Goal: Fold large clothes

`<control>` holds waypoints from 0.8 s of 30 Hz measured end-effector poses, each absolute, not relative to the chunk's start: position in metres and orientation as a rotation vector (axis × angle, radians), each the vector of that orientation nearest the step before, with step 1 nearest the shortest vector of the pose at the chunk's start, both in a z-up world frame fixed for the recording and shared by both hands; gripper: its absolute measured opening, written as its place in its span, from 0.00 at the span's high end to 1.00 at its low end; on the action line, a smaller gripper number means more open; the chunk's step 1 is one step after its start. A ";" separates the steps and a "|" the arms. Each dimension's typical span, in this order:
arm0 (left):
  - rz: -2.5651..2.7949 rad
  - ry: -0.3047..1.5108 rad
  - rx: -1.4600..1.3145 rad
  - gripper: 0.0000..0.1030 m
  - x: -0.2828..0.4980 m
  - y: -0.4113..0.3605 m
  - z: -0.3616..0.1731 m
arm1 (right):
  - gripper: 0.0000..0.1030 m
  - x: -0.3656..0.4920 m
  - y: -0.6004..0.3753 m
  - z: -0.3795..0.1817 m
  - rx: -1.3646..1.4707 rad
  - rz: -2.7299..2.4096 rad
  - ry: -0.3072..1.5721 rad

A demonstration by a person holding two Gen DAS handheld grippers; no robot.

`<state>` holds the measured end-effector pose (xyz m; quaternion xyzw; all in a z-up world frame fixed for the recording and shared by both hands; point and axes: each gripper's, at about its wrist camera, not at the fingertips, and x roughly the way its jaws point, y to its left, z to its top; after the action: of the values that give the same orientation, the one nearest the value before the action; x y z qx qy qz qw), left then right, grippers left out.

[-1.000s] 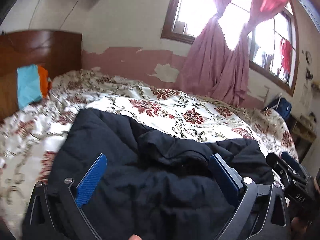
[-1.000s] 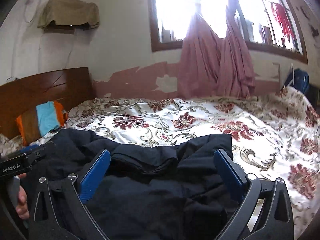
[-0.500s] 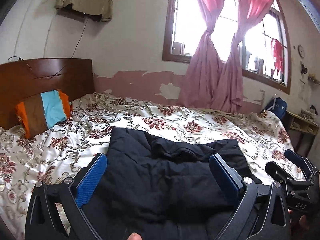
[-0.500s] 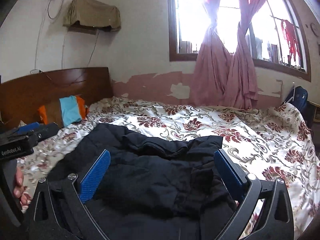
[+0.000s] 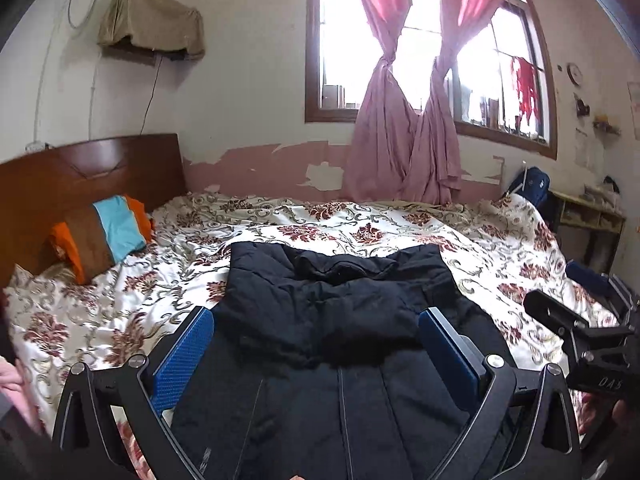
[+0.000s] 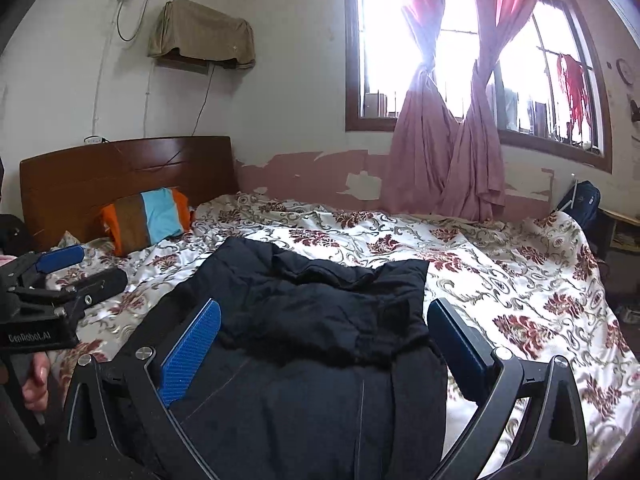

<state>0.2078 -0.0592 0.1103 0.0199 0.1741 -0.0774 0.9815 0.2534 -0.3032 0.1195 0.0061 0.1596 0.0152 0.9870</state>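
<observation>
A large black padded jacket [image 5: 336, 320] lies on the floral bedspread [image 5: 360, 232], its collar end toward the far wall and a folded layer across its middle. It also shows in the right wrist view [image 6: 320, 312]. My left gripper [image 5: 316, 340] is open and empty, held above the near part of the jacket. My right gripper [image 6: 324, 340] is open and empty too, above the same near part. The right gripper appears at the right edge of the left wrist view [image 5: 588, 336], the left gripper at the left edge of the right wrist view [image 6: 60, 280].
A striped orange, brown and blue pillow [image 5: 104, 236] lies against the wooden headboard [image 5: 80, 172]. Pink curtains [image 5: 404, 152] hang at the window behind the bed. A blue bag [image 5: 530, 184] and a shelf [image 5: 588, 216] stand at the right.
Both grippers have pulled back and up from the jacket, which now looks smaller and farther off. Both stay open and empty. The jacket lies still.
</observation>
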 end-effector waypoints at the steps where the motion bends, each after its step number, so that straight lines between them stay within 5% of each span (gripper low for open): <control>1: -0.159 0.350 0.045 0.00 0.201 -0.059 0.111 | 0.02 0.245 -0.303 0.121 0.012 0.033 0.318; 24: -0.083 0.364 -0.028 0.00 0.102 -0.047 0.068 | 0.02 0.141 -0.304 0.096 0.035 0.026 0.344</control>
<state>0.1015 -0.0474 0.0680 -0.0141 0.1811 -0.0411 0.9825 0.1407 -0.3040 0.0960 0.0172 0.1713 0.0128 0.9850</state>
